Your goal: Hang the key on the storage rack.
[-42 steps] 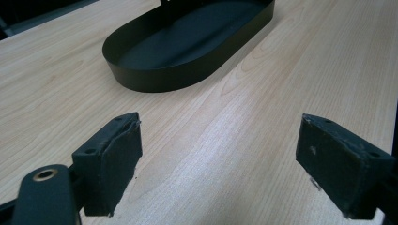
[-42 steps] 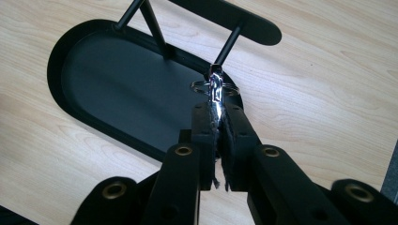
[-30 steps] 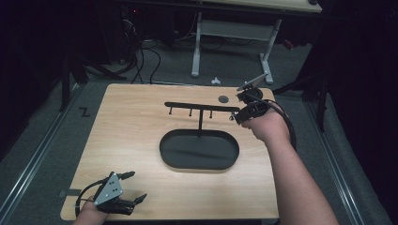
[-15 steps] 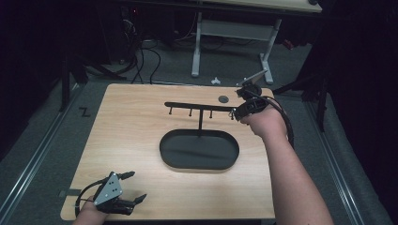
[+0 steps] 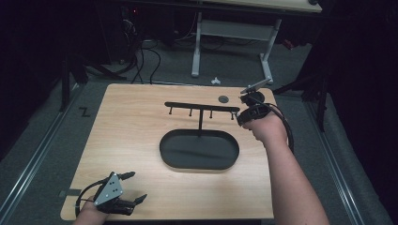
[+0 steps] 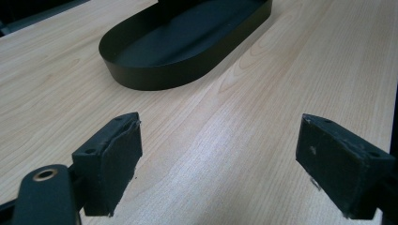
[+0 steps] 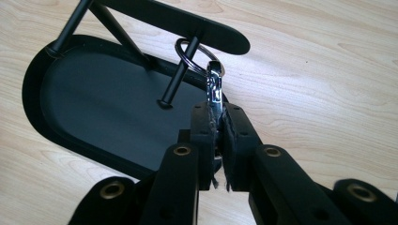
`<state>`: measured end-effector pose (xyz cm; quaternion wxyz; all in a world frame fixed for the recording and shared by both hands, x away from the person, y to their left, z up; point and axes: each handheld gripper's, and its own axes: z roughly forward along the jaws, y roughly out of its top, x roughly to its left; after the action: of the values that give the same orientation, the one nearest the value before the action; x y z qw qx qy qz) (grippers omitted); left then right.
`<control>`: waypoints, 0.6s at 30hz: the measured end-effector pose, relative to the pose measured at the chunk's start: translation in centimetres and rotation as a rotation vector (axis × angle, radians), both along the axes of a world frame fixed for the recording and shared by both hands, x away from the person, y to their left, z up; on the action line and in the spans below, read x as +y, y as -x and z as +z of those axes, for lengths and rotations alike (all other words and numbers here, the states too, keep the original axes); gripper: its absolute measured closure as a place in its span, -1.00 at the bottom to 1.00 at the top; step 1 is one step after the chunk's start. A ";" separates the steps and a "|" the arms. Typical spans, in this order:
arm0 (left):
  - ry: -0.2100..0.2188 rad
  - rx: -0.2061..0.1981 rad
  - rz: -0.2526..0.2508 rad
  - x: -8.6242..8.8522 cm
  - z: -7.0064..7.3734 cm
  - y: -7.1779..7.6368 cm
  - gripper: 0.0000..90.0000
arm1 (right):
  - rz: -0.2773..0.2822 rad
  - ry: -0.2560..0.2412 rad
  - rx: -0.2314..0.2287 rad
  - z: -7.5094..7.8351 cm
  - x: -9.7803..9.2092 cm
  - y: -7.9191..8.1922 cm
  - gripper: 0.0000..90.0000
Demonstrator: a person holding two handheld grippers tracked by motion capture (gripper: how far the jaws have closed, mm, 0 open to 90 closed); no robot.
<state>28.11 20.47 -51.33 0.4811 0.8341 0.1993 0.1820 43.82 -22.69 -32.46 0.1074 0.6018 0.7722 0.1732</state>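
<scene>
Currently, status by item:
Right tool (image 7: 217, 123): is clamping its jaws together on a metal clip (image 7: 215, 89), gripping low so the ring end is standing clear.
Key ring (image 7: 190, 55): is sitting around the end peg (image 7: 177, 78) of the black rack (image 5: 202, 107), just under the crossbar's tip; whether it is going on or coming off cannot be told.
Tray (image 5: 199, 150): is lying under the rack, probably to catch anything dropped.
Left tool (image 6: 220, 161): is resting low over the bench (image 5: 131, 136) near its front left corner, jaws wide apart and holding nothing, well clear of the work.
Right hand (image 5: 265, 126): is reaching from the rack's right end, keeping the clip in line with the peg.
</scene>
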 end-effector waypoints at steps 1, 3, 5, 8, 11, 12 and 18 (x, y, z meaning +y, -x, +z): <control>-0.001 -0.001 0.000 0.0 0.0 0.0 -0.66 | 0.003 0.001 -0.008 -0.1 -0.1 0.0 0.84; 0.000 -0.002 -0.001 0.0 0.0 0.0 -0.66 | 0.002 0.004 -0.008 -0.1 -0.1 0.0 0.83; 0.000 -0.002 -0.001 0.0 0.0 0.0 -0.66 | -0.003 0.010 -0.010 -0.1 -0.2 0.0 0.78; 0.000 -0.001 0.000 0.0 0.0 0.0 -0.66 | -0.008 0.012 -0.017 0.0 -0.2 0.1 0.72; 0.000 -0.002 0.000 0.0 0.0 0.0 -0.66 | -0.001 0.015 -0.021 0.1 -0.1 0.1 0.70; 0.000 -0.002 0.000 0.0 0.0 0.0 -0.66 | -0.002 0.022 -0.019 0.2 -0.1 0.2 0.70; -0.002 -0.003 0.000 0.0 0.0 0.1 -0.66 | -0.003 0.025 -0.026 0.2 -0.1 0.2 0.70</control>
<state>28.03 20.50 -51.32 0.4808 0.8342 0.1983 0.1835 43.59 -22.84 -32.23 0.1250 0.5991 0.7721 0.1713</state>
